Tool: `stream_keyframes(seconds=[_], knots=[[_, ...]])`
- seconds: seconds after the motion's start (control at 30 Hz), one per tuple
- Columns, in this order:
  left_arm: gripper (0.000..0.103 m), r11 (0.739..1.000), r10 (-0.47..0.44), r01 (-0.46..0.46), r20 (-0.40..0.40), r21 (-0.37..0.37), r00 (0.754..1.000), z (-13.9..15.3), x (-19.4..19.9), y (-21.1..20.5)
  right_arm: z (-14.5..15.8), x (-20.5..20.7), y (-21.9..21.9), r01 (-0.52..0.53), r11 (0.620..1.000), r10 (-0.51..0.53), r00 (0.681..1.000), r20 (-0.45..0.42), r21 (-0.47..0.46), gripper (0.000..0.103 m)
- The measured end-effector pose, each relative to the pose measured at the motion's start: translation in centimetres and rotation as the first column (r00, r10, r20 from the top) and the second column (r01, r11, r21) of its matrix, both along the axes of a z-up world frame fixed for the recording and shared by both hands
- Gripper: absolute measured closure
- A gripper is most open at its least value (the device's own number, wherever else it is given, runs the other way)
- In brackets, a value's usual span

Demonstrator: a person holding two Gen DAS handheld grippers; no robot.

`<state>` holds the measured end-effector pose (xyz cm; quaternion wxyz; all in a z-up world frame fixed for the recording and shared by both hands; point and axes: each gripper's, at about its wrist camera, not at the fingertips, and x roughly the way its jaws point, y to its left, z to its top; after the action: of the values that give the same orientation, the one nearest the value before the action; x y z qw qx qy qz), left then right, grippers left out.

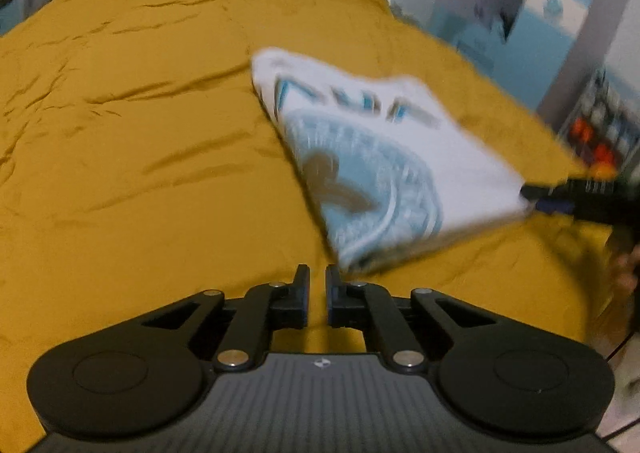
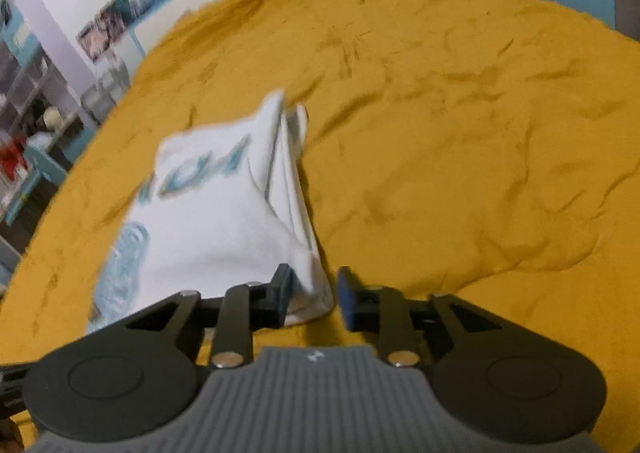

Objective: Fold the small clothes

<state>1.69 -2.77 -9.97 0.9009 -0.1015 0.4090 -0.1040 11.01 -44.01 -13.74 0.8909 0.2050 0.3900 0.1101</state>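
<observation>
A small white T-shirt (image 1: 372,157) with a light blue print lies folded on the mustard yellow bedspread (image 1: 140,133). My left gripper (image 1: 317,293) is just short of its near corner, jaws nearly together with a narrow gap and nothing between them. My right gripper (image 1: 532,195) shows at the shirt's right corner in the left wrist view. In the right wrist view my right gripper (image 2: 314,295) stands partly open around the shirt's near corner (image 2: 312,285); the cloth (image 2: 208,213) lies between the fingers, not pinched. The picture is blurred.
The bedspread (image 2: 460,133) is wrinkled and fills most of both views. Shelves with colourful items (image 1: 600,133) stand past the bed's right edge. More shelving (image 2: 28,125) and a wall with pictures lie past the bed's other side.
</observation>
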Motion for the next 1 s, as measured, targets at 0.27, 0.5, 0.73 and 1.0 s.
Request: stream_keyframes(seconds=[0.27, 0.5, 0.73, 1.0], knots=[[0.082, 0.958, -0.054, 0.071, 0.068, -0.279, 0.996, 1.4, 4.1, -0.6, 3.0, 1.6, 2.6, -0.157, 0.986, 0.149, 0.982, 0.115, 0.06, 0.066], [0.083, 0.961, -0.075, 0.046, -0.096, -0.273, 0.993, -4.2, 4.8, -1.7, -1.4, 1.9, 2.4, -0.146, 0.989, 0.146, 0.989, -0.015, -0.019, 0.079], [0.076, 0.914, -0.02, 0.005, -0.032, -0.407, 0.999, -2.5, 3.8, 1.5, 1.2, 4.8, 2.3, -0.187, 0.98, 0.184, 0.982, 0.052, 0.067, 0.046], [0.058, 0.81, 0.11, -0.163, -0.127, -0.563, 0.986, -4.7, 5.9, 6.6, -1.9, 18.0, -1.6, -0.169, 0.936, 0.194, 0.98, -0.05, 0.309, 0.025]])
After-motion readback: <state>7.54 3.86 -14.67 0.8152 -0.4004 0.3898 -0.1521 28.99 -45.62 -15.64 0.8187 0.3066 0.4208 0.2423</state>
